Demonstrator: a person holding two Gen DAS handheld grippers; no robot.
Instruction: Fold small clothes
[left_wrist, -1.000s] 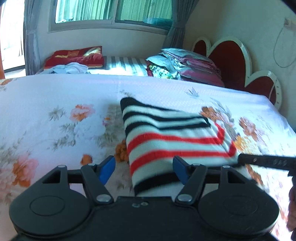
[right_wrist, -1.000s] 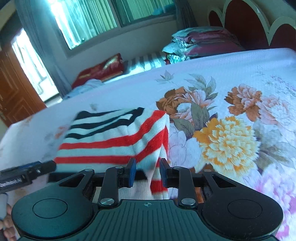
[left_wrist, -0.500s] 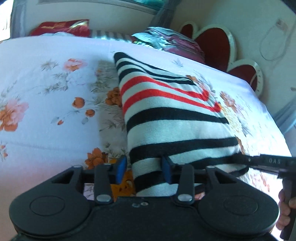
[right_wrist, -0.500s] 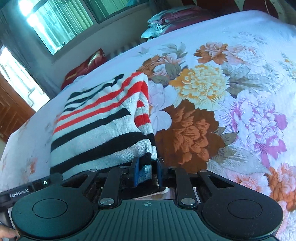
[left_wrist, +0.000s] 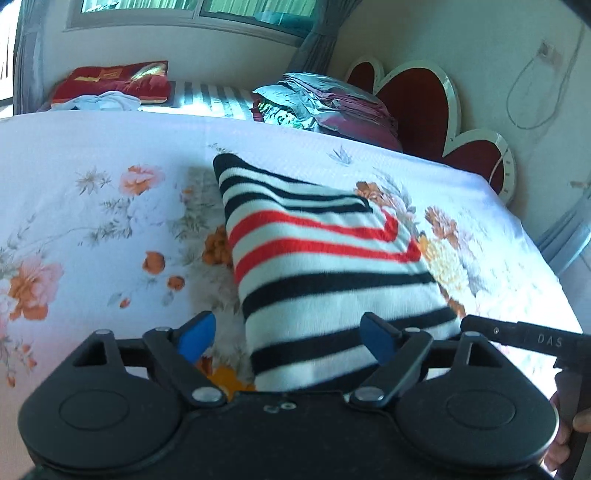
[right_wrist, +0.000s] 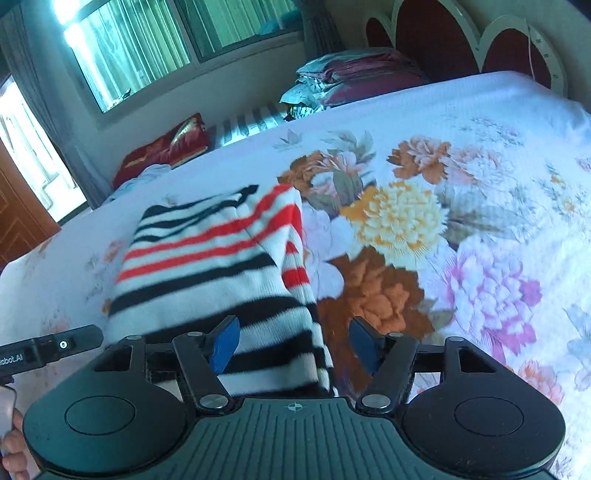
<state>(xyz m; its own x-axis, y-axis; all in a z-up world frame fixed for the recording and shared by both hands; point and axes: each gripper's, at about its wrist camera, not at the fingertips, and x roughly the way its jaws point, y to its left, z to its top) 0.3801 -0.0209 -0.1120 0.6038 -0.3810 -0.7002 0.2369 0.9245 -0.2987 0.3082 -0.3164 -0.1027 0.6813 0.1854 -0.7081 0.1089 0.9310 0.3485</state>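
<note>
Folded sweater (left_wrist: 317, 273) on bedspread (left_wrist: 92, 155); pillows (left_wrist: 332, 107) behind, against headboard (left_wrist: 417, 96); both grippers at near edge.

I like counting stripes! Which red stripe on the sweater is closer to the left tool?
The lower red stripe on the striped sweater. It runs right above the thick black stripes, nearer the left tool; the upper red stripe lies farther away.

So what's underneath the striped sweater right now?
The striped sweater lies on the floral bedsheet, which shows all around it. Whether anything else lies beneath is hidden by the knit.
</note>
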